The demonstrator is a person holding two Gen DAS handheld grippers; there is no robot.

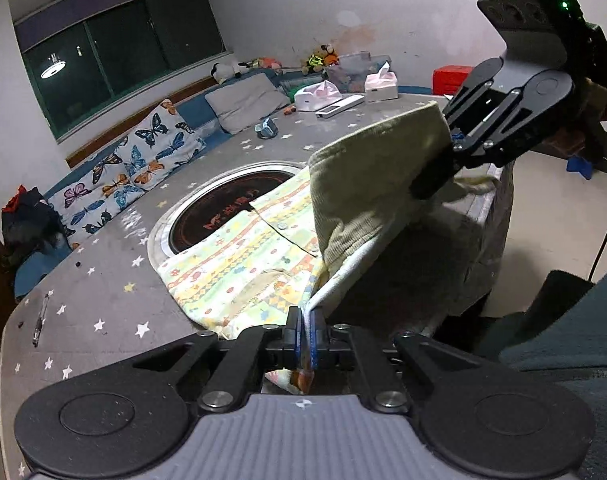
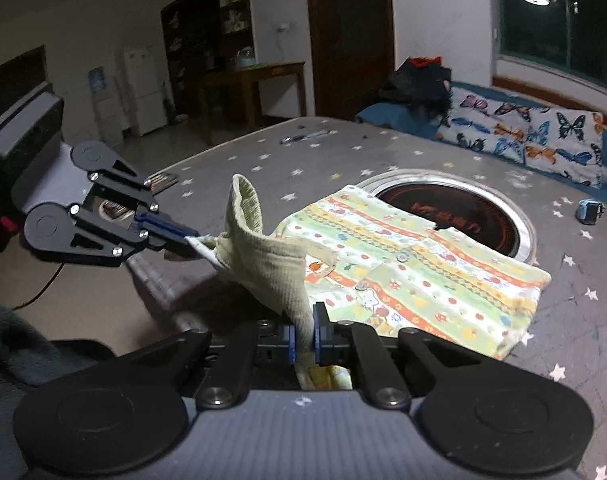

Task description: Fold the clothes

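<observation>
In the left wrist view, our left gripper (image 1: 306,330) pinched the little shirt (image 1: 239,264) tight at its near edge on the starry table (image 1: 103,280). In the right wrist view, our right gripper (image 2: 303,338) squeezed its lifted hem.

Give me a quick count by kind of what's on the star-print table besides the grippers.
Garments: 1, the patterned shirt, pinched by left gripper and right gripper
Tissue boxes: 2
Remote controls: 1
Pens: 1
Small blue gadget: 1
Total: 6; smaller bits are too blurred to tell.
</observation>
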